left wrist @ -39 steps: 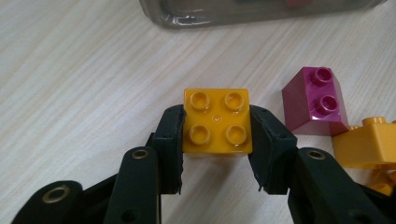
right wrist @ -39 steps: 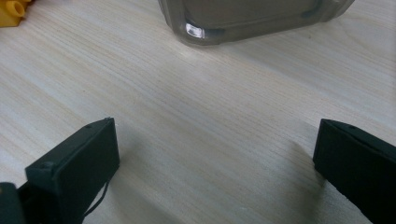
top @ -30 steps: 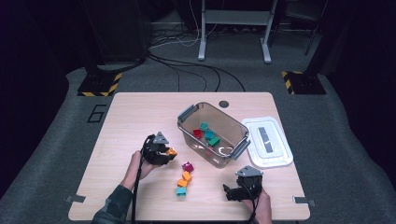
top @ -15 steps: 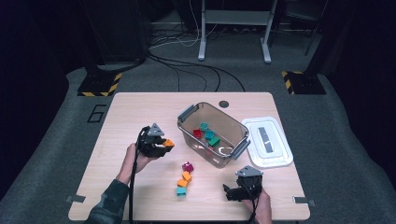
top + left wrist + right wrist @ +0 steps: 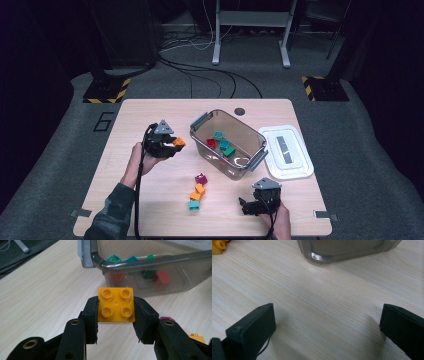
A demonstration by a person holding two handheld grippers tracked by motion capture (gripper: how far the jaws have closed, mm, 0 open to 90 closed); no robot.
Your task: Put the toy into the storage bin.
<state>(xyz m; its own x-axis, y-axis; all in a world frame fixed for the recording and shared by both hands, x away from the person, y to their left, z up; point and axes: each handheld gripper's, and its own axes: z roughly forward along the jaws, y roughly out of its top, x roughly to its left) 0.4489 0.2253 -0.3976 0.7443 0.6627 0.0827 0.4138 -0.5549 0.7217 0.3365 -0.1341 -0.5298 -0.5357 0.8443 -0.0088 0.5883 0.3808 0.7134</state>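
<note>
My left gripper (image 5: 172, 145) (image 5: 116, 315) is shut on an orange four-stud brick (image 5: 116, 305) (image 5: 178, 142), held above the table just left of the clear plastic bin (image 5: 202, 121) (image 5: 150, 263). Inside the bin lie teal, green and red bricks (image 5: 221, 145). On the table in front of the bin sit a magenta brick (image 5: 201, 178), two orange bricks (image 5: 198, 192) and a teal brick (image 5: 193, 205). My right gripper (image 5: 246, 205) (image 5: 327, 322) rests low near the front edge, its jaws wide open over bare wood.
The bin's white lid (image 5: 286, 151) lies flat to the right of the bin. A small dark disc (image 5: 239, 111) sits near the table's far edge. Cables and stand legs cover the floor beyond the table.
My left gripper has lifted with the orange brick and shifted slightly away from the brick row toward the bin's left side. The right gripper has stayed put.
</note>
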